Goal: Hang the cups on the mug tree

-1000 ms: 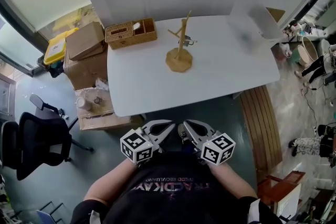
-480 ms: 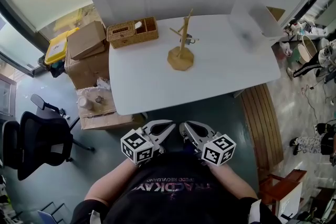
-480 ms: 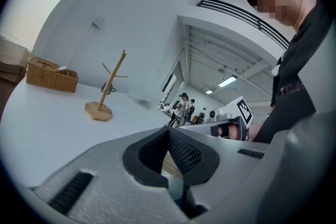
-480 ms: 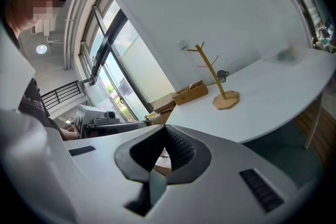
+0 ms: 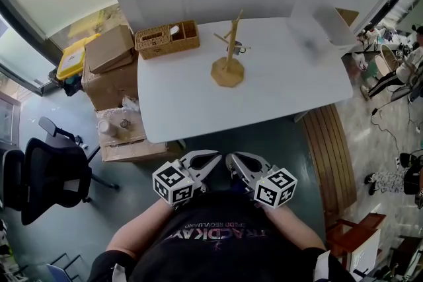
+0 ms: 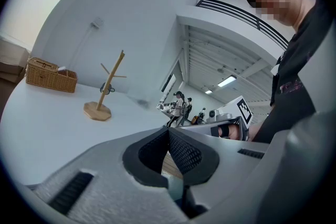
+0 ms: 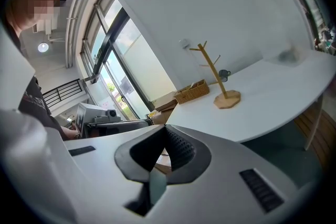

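Note:
A wooden mug tree stands upright on the white table, toward its far side. One small dark cup hangs on a branch at the tree's right. The same tree and cup show far off in the left gripper view, and again as tree and cup in the right gripper view. My left gripper and right gripper are held side by side close to my body, short of the table's near edge. Both are shut with nothing between the jaws.
A wicker basket sits at the table's far left corner. A white box-like thing stands at the far right. Cardboard boxes and an office chair are on the floor at left, a wooden bench at right.
The head view has shifted slightly, so the table sits a little to the right in it. Both grippers stay where they were, shut.

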Demonstrator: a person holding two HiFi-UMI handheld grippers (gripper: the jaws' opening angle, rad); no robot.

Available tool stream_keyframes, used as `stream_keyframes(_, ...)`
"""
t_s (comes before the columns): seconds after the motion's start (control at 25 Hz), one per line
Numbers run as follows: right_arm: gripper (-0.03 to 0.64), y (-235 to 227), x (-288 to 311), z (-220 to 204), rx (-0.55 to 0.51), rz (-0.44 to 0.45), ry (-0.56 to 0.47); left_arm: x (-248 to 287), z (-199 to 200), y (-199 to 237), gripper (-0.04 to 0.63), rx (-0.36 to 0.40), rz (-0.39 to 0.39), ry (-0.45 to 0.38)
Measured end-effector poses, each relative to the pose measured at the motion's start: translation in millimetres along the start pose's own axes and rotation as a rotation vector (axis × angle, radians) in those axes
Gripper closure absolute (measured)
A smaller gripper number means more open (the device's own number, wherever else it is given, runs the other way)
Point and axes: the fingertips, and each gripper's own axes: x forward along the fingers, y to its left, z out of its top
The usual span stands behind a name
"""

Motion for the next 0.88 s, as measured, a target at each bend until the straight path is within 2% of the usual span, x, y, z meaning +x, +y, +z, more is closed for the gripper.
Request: stream_keyframes(0.88,0.607,3.1,0.9,-0.6,-0.016,-0.003,0.002,-0.6,0.6,-1.3,0.600,0.014,0.002,-0.003)
